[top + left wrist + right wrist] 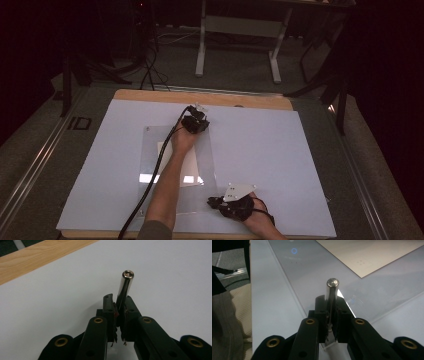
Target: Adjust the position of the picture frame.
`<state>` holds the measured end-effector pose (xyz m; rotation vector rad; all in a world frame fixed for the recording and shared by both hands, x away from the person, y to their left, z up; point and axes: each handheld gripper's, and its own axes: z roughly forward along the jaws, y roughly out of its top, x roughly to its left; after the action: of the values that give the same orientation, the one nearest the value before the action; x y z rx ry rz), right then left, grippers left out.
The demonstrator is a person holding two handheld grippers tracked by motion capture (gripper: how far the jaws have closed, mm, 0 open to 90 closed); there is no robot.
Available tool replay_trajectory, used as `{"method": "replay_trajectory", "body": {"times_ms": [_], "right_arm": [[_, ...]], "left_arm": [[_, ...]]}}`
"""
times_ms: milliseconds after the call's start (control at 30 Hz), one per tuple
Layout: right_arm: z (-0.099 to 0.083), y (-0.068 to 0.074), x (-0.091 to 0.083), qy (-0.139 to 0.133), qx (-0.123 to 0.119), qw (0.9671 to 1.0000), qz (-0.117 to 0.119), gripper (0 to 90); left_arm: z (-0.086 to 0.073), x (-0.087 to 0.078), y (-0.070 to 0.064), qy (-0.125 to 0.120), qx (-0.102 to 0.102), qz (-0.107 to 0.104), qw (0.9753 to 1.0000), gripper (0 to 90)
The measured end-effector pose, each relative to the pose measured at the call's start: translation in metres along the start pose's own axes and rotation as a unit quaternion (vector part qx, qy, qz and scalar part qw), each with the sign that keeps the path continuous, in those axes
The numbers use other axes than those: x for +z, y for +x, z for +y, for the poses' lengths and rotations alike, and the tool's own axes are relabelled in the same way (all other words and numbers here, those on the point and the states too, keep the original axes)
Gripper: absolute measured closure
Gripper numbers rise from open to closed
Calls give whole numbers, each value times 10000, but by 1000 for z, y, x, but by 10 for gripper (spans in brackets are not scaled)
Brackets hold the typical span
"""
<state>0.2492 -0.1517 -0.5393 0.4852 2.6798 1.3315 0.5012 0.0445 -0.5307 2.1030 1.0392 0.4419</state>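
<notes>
Holding: a metal pin in each pair of tongs, both jaws closed on the shaft
Left tongs (196, 122): far out over the counter, near its back edge, my forearm stretched across the clear sheet; seen close (119, 315), the jaws pinch the left pin low on its shaft
Left pin (124, 288): shiny cylinder, sticking out past the jaw tips, leaning slightly to the right in the left gripper view, round end cap facing the camera; white surface behind it
Right tongs (220, 204): near the front edge of the counter, grey three-cornered plate on top, tips pointing left toward the sheet's front corner; seen close (331, 315), jaws shut around the right pin
Right pin (332, 291): shiny cylinder, standing straight out between the jaws, domed end toward the camera, over the sheet's edge
Clear sheet (150, 145): lies flat on the white surface, mid-left of the counter, with lamp glare on it; its edge runs just under the right tongs in the right gripper view
Paper (187, 167): pale rectangle under the clear sheet, partly hidden by my left arm; its corner shows beyond the right pin (372, 257)
Counter (260, 102): wooden strip along the back, white top covering the rest
Pins apart: one near the back edge, one near the front edge
</notes>
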Motion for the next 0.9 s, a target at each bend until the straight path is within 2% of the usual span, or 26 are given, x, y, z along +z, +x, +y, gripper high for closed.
{"method": "replay_trajectory", "body": {"times_ms": [100,133,200,233,267,433,500,567,733,767,800,867,900], "right_arm": [[0,1,0,-2,80,10000,-29,837],[0,-1,-1,-36,228,9997,44,836],[0,-2,-1,-33,274,9996,55,836],[-1,-3,-2,-64,403,9991,88,832],[-1,-4,-3,-90,458,9989,90,831],[-2,-11,-14,-277,789,9965,56,819],[-2,-14,-20,-378,925,9950,17,812],[-2,-16,-23,-407,953,9946,-9,809],[2,-29,-38,-678,1189,9905,-131,784],[2,-29,-38,-678,1189,9905,-131,784],[4,-34,-43,-750,1218,9895,-210,782],[7,-40,-47,-846,1279,9878,-280,783],[9,-43,-50,-895,1310,9868,-321,784]], "left_arm": [[1,0,-1,53,73,46,9999,846],[2,-1,-2,74,107,67,9999,849],[2,-1,-2,74,107,67,9999,850],[3,-1,-4,143,174,202,9995,851],[4,-2,-5,180,189,253,9993,851],[11,-10,-1,271,297,417,9983,846],[12,-17,5,278,230,450,9983,844],[12,-21,7,267,195,483,9983,843],[10,-47,27,125,-54,525,9985,844],[10,-47,27,125,-54,525,9985,844],[8,-57,35,116,-70,532,9985,845],[7,-67,42,111,-69,595,9981,846],[7,-67,42,111,-69,595,9981,846]]}}
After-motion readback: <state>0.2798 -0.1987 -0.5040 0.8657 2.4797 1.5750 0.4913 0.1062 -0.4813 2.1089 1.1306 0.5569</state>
